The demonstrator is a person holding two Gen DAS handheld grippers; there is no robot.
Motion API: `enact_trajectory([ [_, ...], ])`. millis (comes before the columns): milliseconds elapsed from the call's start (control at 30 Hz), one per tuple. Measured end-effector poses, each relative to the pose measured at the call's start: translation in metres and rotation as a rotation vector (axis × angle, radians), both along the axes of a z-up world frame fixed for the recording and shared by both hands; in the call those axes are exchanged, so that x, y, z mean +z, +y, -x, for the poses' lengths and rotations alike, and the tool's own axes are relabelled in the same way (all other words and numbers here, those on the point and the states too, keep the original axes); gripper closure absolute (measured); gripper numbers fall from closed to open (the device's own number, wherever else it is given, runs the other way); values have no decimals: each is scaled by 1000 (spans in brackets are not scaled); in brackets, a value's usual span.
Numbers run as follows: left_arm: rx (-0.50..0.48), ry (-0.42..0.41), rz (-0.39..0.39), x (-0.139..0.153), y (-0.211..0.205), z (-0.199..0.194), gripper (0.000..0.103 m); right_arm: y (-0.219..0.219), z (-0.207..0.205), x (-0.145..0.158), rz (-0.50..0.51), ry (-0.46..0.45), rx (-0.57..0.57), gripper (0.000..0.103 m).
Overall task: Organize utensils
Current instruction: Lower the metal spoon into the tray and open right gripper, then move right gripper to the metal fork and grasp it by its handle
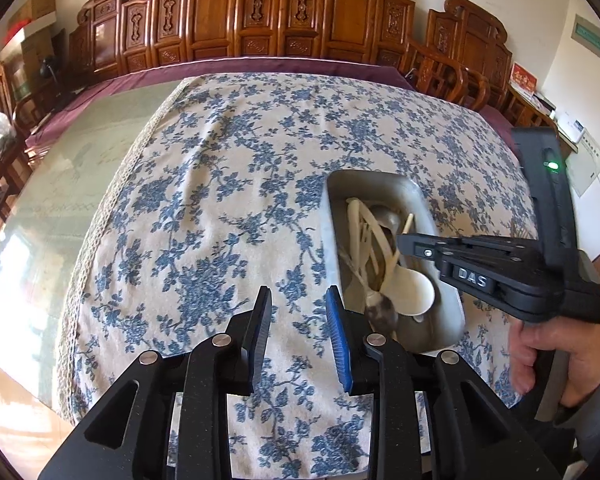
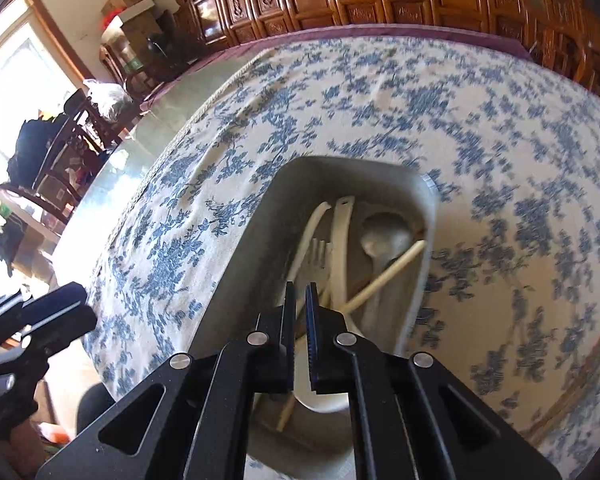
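A grey metal tray [image 1: 380,178] sits on the blue floral tablecloth and holds several utensils: white plastic spoons [image 1: 410,292], a metal spoon [image 1: 384,216] and a chopstick. In the right wrist view the tray [image 2: 236,264] lies straight ahead with the white spoons [image 2: 342,240], a metal spoon [image 2: 384,232] and a chopstick [image 2: 388,276]. My left gripper [image 1: 298,294] is open and empty over the cloth, just left of the tray. My right gripper [image 2: 300,290] hovers over the tray's near end with jaws nearly closed and nothing visibly between them; it also shows in the left wrist view [image 1: 404,240].
The tablecloth [image 1: 228,184] covers a glass-topped table [image 1: 60,184] whose bare part lies to the left. Carved wooden cabinets [image 1: 284,20] line the far wall. Chairs [image 2: 60,152] stand at the table's left side.
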State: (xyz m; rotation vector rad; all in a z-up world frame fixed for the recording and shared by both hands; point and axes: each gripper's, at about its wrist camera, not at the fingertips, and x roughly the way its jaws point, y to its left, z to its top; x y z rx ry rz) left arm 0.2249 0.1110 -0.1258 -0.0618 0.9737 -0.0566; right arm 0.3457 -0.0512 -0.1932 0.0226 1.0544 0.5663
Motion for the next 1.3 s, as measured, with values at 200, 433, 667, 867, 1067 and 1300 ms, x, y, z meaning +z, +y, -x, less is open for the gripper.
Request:
enact_trajectory([
  [200, -25, -9, 6, 1, -24, -4, 59, -40, 12, 15, 16, -55, -23, 95],
  [433, -53, -4, -8, -5, -55, -12, 31, -93, 25, 24, 55, -113, -65, 95],
  [667, -90, -15, 11, -7, -85, -20, 14, -146, 35, 20, 83, -122, -129, 95],
  [867, -122, -10, 20, -9, -108, -26, 13, -186, 36, 6, 112, -113, -202, 92],
  [1067, -152, 0, 14, -14, -126, -33, 13, -221, 32, -13, 133, -82, -270, 92],
  [1300, -180, 12, 22, -20, -143, -40, 13, -247, 32, -29, 143, -50, -321, 80],
])
